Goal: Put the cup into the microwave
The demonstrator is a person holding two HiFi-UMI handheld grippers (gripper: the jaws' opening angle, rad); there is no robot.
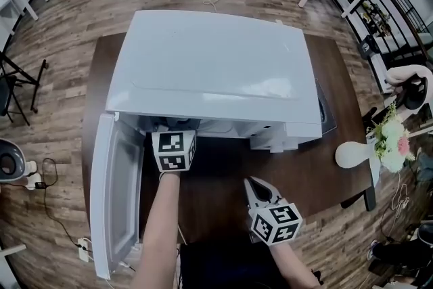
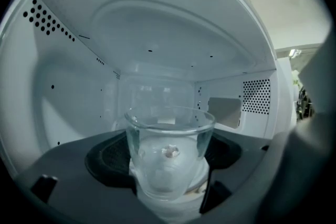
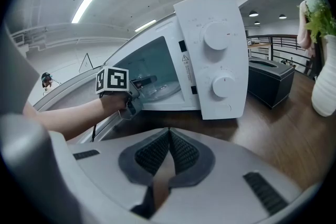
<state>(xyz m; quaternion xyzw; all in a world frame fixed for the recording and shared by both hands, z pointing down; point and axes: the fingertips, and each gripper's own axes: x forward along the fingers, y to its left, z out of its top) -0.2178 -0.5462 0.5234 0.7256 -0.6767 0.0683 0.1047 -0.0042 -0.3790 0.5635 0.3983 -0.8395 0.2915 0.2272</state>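
A dark wooden table carries a white microwave, which takes up most of its middle. The microwave's door hangs wide open to the left, out of the way, so the inside can be reached from the near side. Its knobs sit on the front panel at the right. At the table's far right stands a white vase of flowers, well apart from the work.

The left gripper is pushed in through the open front. Its jaws are closed on a clear glass cup, one pad on each side of the wall, and the cup is held upright with its mouth up. The cup is already inside the microwave, under the ceiling and well short of the back wall. I cannot tell whether its base rests on the floor of the oven or hangs just above it. The hold looks sound, but glass is slick, so the release should be gentle and should come only once the base is down.

The right gripper waits near the person, over the near edge of the table and to the right of the opening. Its jaws are pressed together with nothing between them. It is likely kept back to leave room, and is well placed to swing the door shut later.
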